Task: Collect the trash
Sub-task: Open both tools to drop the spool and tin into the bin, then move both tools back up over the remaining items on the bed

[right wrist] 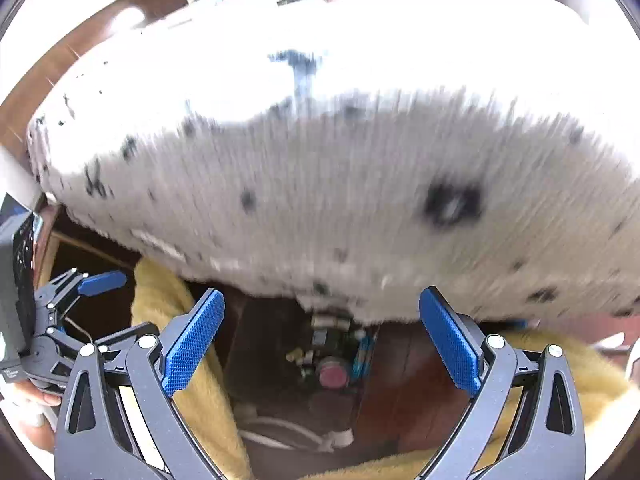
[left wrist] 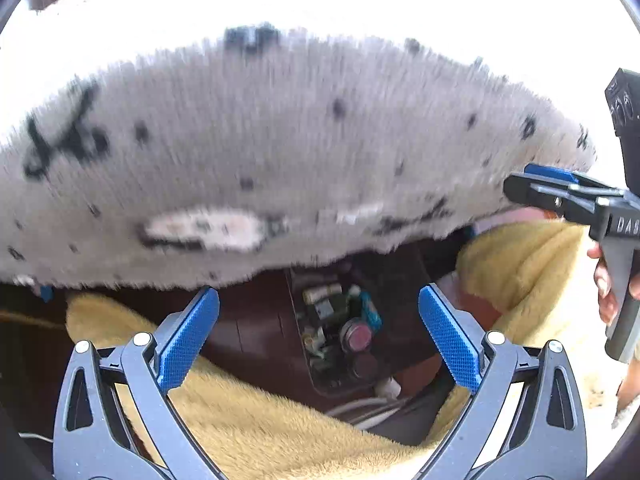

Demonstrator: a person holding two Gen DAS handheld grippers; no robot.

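Note:
A dark tray between two yellow-covered seats holds small litter: a pink round cap, wrappers and a blue packet. It also shows in the right wrist view with the pink cap. My left gripper is open and empty, hovering above the tray. My right gripper is open and empty, above the same tray. The right gripper shows at the right edge of the left wrist view; the left gripper shows at the left of the right wrist view. Both views are motion-blurred.
A big white fluffy blanket with black specks overhangs the tray from behind, also in the right wrist view. Yellow fleece covers lie on both sides. White cables lie below the tray. A brown wooden edge is far left.

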